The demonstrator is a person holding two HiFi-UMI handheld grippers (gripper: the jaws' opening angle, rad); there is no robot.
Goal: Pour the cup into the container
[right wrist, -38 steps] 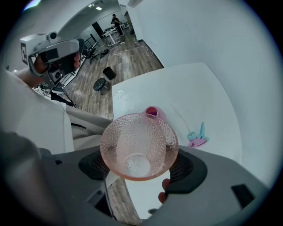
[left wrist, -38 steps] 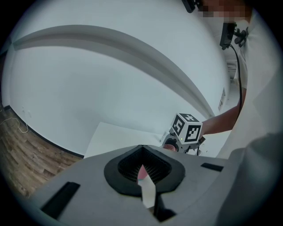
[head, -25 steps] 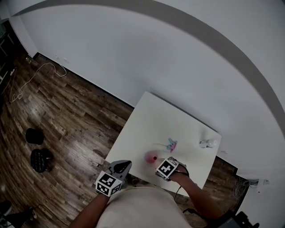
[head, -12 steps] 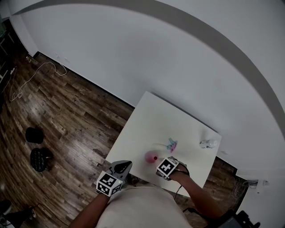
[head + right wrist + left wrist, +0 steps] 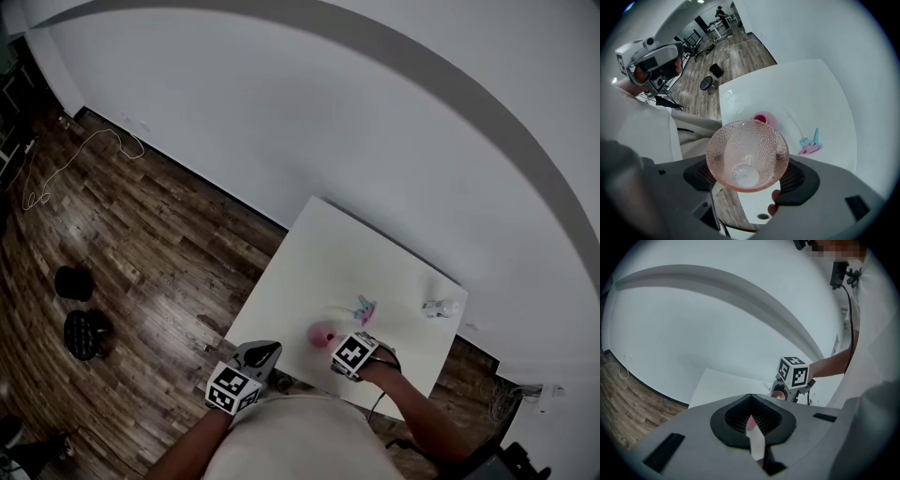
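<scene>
The right gripper (image 5: 749, 176) points steeply down over the table (image 5: 806, 89), its 2 jaws pinching the pink dimpled cup (image 5: 746, 150). The pink container (image 5: 761, 119) sits just beyond the cup. The left gripper (image 5: 752, 420), jaws pressed together, hovers to its left, tilted slightly down.

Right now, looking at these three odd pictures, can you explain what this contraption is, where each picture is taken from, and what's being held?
There is no robot here: a person holds a pair of tongs in each hand. One picture comes from a camera on the person's head, looking down at a white table. The other two come from cameras riding on the tongs themselves. On the table are a pink container with something red in it, a small blue and pink thing, and a small white thing. The right tongs grip a dimpled pink cup. The left tongs are shut and empty.
</scene>
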